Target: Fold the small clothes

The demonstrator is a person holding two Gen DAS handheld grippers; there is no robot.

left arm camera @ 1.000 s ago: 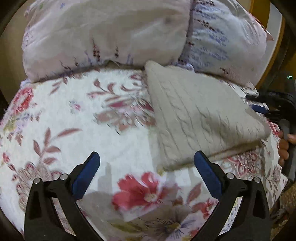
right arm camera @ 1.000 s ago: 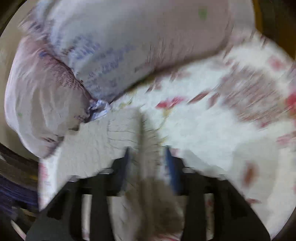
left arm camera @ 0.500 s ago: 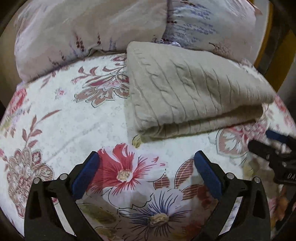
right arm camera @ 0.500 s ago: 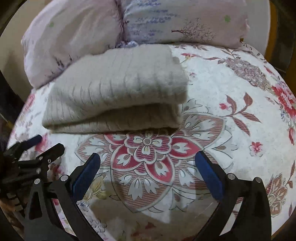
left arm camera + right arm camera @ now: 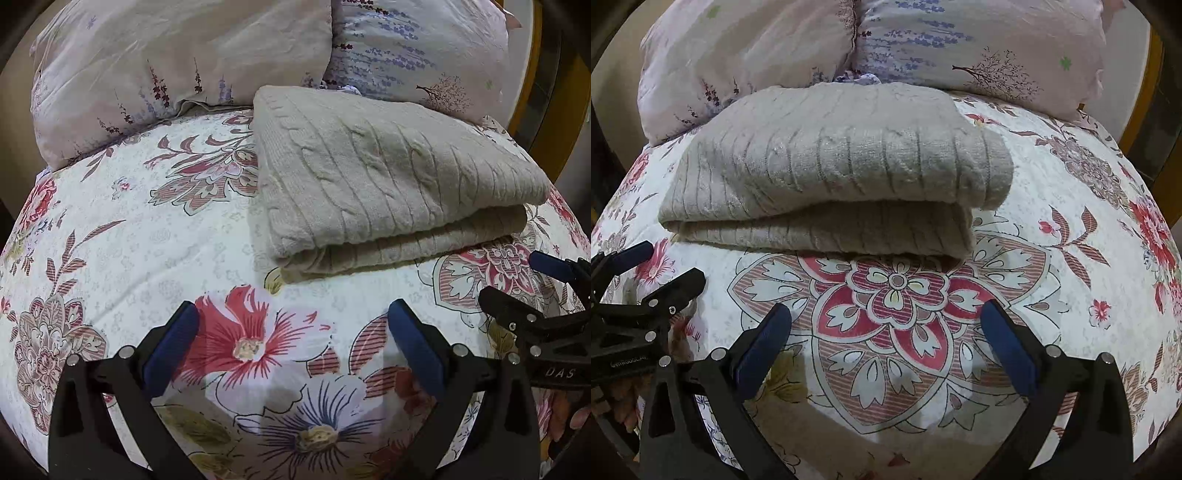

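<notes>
Beige cable-knit sweater [image 5: 388, 177] folded, lying on floral bedsheet [image 5: 155, 236].

Sweater rests against two pillows [image 5: 177, 59] at its far edge. Left gripper [image 5: 291, 332] and right gripper [image 5: 886, 332] both spread wide, empty, hovering over the sheet just short of the sweater's near fold, side by side.

Warm indoor light, both views sharp — soft shadows at the bottom, fisheye bending and dark corners

Bare bedspread [image 5: 1052, 177] fronts sweater [image 5: 834, 166]; pillows [image 5: 960, 48] behind.
</notes>
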